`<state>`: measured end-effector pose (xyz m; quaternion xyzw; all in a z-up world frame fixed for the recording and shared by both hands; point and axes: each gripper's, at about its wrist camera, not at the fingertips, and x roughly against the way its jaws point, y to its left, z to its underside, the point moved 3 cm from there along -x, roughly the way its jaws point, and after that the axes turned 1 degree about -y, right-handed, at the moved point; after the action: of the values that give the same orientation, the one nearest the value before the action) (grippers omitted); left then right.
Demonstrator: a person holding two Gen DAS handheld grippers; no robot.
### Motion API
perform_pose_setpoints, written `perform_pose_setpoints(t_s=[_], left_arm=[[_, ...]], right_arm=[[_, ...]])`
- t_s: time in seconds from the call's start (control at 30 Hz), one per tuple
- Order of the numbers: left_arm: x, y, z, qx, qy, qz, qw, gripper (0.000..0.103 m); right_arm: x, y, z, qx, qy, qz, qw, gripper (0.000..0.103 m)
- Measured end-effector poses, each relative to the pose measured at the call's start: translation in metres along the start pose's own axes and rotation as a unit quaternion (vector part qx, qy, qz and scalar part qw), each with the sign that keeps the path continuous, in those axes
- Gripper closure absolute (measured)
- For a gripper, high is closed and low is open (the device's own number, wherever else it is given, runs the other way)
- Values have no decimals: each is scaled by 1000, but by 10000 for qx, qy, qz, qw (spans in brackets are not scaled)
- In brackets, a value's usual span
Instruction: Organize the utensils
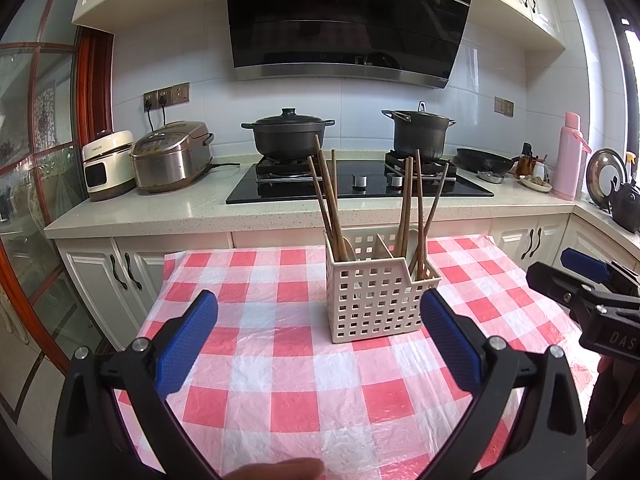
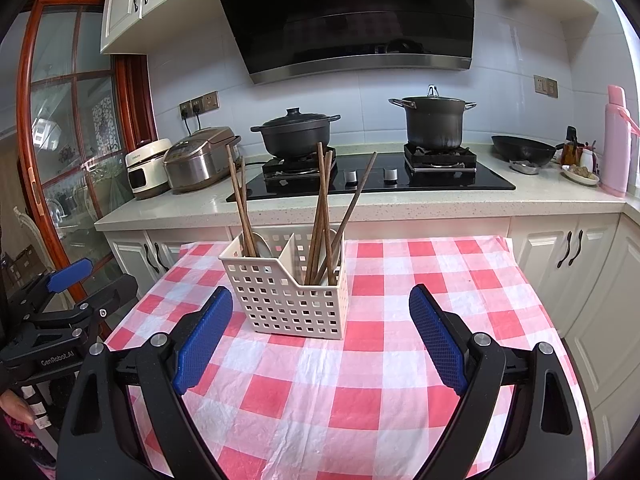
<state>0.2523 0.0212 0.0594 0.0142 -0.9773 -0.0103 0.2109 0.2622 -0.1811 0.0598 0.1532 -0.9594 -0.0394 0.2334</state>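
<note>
The left gripper (image 1: pixel 319 334) is hovering low over the near part of the checked tablecloth (image 1: pixel 280 380), its blue pads spread wide and holding nothing. The right gripper (image 2: pixel 321 328) is hovering likewise, fully spread and empty, beside it.

The utensil caddy (image 1: pixel 370 300) is standing on the table toward the far edge, roughly mid-width, and is sitting just beyond both sets of fingertips. It is a white perforated plastic basket with an inner divider forming compartments. Wooden chopsticks are standing in it: one group (image 1: pixel 326 196) in the left compartment, leaning left and away, and a second group (image 1: pixel 416 204) in the right compartment, fanning out toward the right. What may be a pale spoon bowl is showing behind the left group; this cannot be confirmed.

Handling judgement: the chopsticks are appearing light, stiff and smooth, so they are likely to slip or pivot in a loose pinch. Take hold on the upper shaft, well clear of the rim, gripping across the narrow width. The caddy is appearing light and may tip or slide on the glossy plastic cloth if a stick is dragged sideways.

Orientation: each long axis is running near vertical, the ends inside the basket hidden, the free ends pointing up and splaying outward.
</note>
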Motion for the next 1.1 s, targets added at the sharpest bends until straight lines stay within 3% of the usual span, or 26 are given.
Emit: perform_pose_setpoints(t_s=[0.83, 1.1], left_arm=[[2, -1, 5, 66, -51, -79, 9999, 5], [2, -2, 2, 69, -77, 92, 9999, 5]], right_arm=[[2, 1, 0, 9, -24, -5, 10000, 19], [8, 4, -3, 33, -25, 27, 10000, 19]])
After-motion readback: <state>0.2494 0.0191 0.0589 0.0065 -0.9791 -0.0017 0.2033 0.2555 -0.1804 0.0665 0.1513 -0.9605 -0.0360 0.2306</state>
